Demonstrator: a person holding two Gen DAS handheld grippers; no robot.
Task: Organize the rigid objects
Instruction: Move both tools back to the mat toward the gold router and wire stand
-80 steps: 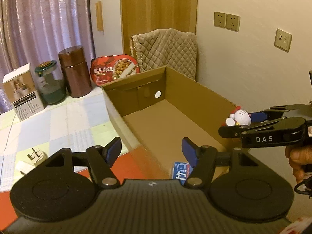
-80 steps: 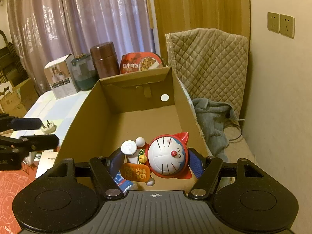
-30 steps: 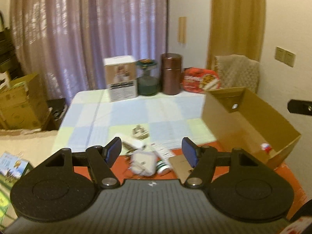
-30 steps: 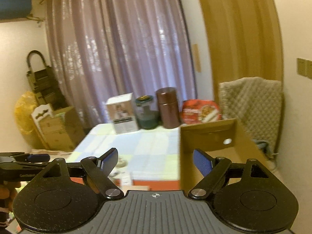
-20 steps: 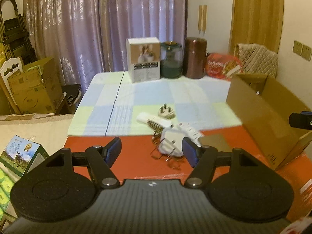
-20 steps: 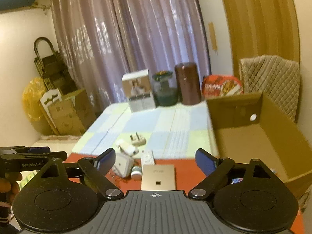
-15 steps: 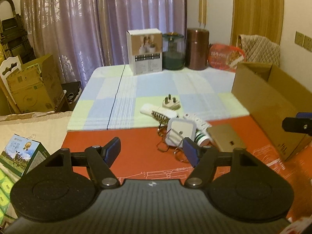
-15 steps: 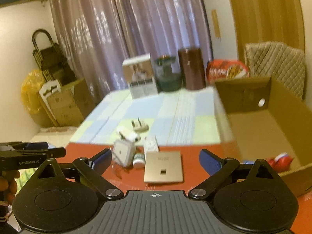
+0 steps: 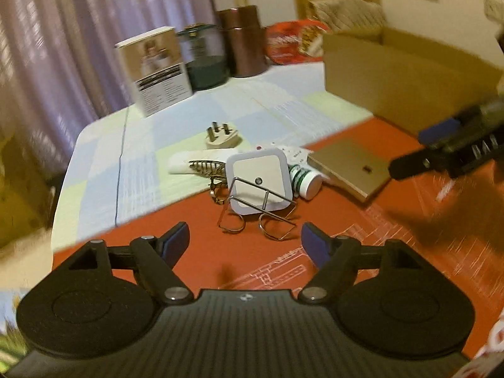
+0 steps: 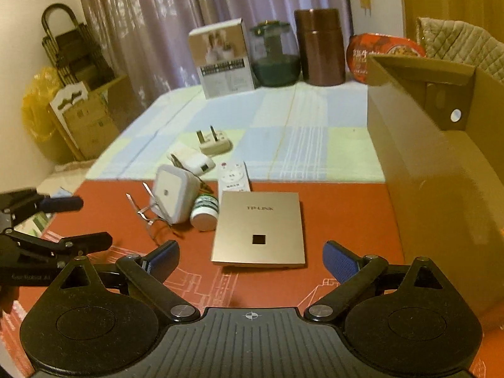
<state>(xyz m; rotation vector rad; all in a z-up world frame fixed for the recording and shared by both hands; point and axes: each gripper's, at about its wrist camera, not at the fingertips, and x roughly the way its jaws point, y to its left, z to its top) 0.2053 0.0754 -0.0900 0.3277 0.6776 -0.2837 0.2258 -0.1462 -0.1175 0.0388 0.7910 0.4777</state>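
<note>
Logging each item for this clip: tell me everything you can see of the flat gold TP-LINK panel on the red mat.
The gold TP-LINK panel is a thin square slab with a smooth, metallic-looking champagne face, faint TP-LINK lettering near its far edge and a small dark square opening below centre. It lies flat, face up, on the red mat, unheld, just ahead of the open right tongs. The white-capped bottle lies against its left edge; the white remote sits at its far edge. The cardboard box stands apart to its right.

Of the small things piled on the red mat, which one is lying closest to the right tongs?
The flat gold TP-Link panel. It lies directly ahead of the open right tongs, while the white night light and green-labelled bottle sit farther left.
</note>
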